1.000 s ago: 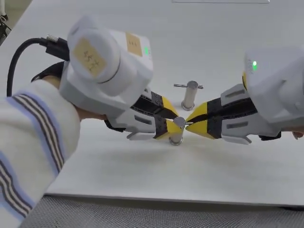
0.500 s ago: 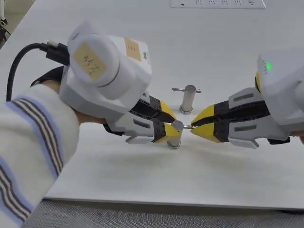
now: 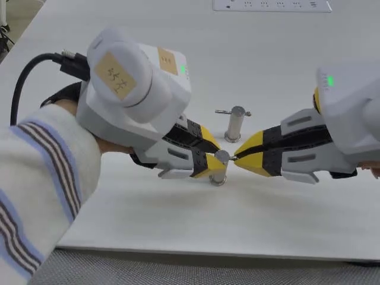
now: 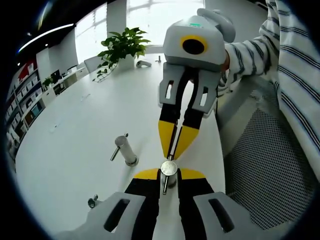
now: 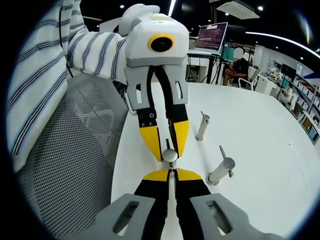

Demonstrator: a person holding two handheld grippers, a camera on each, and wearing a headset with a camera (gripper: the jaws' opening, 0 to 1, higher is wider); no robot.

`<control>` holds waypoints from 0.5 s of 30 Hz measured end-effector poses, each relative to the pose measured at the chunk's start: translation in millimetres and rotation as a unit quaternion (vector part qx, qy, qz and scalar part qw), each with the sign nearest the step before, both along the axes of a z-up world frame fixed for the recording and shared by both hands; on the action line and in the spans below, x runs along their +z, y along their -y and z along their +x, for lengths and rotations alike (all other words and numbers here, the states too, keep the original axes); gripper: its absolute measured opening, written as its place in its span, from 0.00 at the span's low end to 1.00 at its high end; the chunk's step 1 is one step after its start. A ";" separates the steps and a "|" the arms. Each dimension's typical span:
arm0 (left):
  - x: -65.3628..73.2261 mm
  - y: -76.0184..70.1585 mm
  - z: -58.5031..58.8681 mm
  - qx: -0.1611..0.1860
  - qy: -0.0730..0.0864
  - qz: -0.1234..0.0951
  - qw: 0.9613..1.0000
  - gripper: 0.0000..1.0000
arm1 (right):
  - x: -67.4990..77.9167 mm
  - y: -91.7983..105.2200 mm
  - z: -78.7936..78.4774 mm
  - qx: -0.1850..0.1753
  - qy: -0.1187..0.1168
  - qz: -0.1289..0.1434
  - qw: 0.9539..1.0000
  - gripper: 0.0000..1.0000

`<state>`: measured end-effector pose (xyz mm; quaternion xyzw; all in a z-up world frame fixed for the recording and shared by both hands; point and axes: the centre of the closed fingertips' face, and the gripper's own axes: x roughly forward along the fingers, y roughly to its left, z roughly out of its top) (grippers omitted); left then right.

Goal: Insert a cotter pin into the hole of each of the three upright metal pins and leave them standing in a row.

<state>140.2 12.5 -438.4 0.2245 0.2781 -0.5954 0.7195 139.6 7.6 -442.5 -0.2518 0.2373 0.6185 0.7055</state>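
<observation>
An upright metal pin (image 3: 219,168) stands near the table's front edge, and my left gripper (image 3: 215,160) is shut on its upper part. Coming from the right, my right gripper (image 3: 238,157) is shut on a thin cotter pin (image 3: 233,158), whose tip is at the pin's head. In the left gripper view the held pin (image 4: 168,170) sits between my jaws, with the right gripper (image 4: 175,147) pointing down at it. Behind stands a second metal pin (image 3: 236,123) with a cotter pin (image 3: 227,111) through it. A third metal pin (image 5: 202,127) stands further off.
The white table (image 3: 178,219) ends close in front of the grippers, with a mesh chair seat (image 5: 70,165) below. A power strip (image 3: 270,5) lies at the far edge. A potted plant (image 4: 122,45) stands far down the table. A black cable (image 3: 24,71) trails from my left gripper.
The right gripper drew back a little from the held pin half a second ago and has now moved in again, bringing the cotter pin's tip to the pin's head. The left gripper kept still.
</observation>
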 end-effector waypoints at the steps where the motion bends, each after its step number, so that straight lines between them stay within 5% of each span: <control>1: 0.1 0.1 -0.1 0.000 0.000 0.000 1.000 0.09 | -0.1 -0.4 0.1 0.001 0.000 -0.001 1.000 0.00; 15: -0.4 -0.8 0.5 0.002 -0.001 0.000 1.000 0.10 | 1.4 -2.6 -0.7 0.006 0.005 -0.005 1.000 0.00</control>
